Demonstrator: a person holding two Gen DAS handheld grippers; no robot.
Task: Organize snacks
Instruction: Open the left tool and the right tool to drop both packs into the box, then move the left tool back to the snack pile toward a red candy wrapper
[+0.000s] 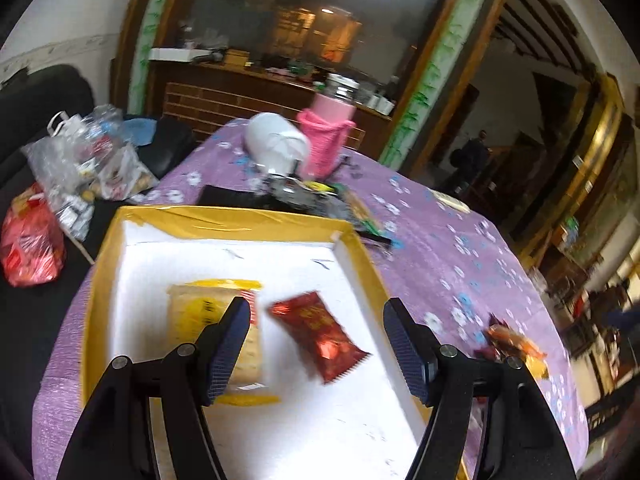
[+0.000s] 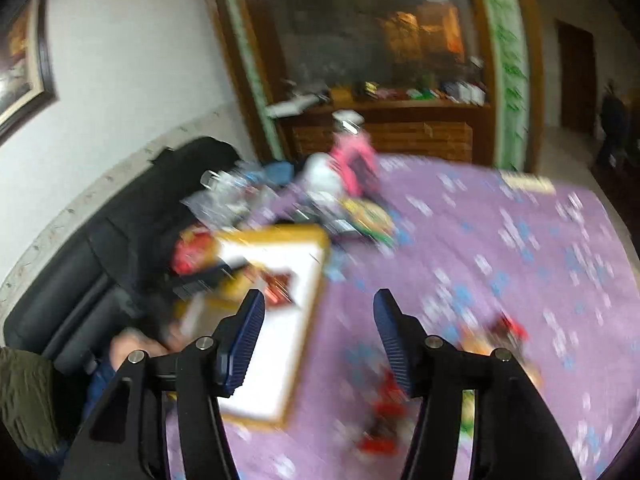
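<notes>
left gripper (image 1: 316, 344): fingers spread wide and released, nothing between them, held above the white inside of a yellow-rimmed box (image 1: 224, 222) on the purple flowered surface (image 1: 440, 248). in the box, a red snack packet (image 1: 320, 334) lies tilted between the finger tips, not touching either; just beside it to the left lies a pale cracker packet (image 1: 224, 312) with yellow ends, partly hidden behind the left finger. outside the box to the right, small orange and red snacks (image 1: 516, 346) sit on the cloth near the right finger. right gripper (image 2: 318, 344): fingers likewise released and apart, holding nothing, over the cloth just right of the box (image 2: 308, 312); this view is heavily blurred. red snacks (image 2: 384, 420) lie on the cloth low between the fingers, and more wrapped snacks (image 2: 508, 328) sit to the right. beyond the box, a white jar (image 1: 276, 142) lies tipped beside an upright pink holder (image 1: 326, 136), with dark clutter in front of them. left of the surface, plastic bags (image 1: 80, 160) and a red bag (image 1: 30, 248) rest on a black sofa (image 1: 40, 100). farthest back, a wooden cabinet (image 1: 256, 92).
</notes>
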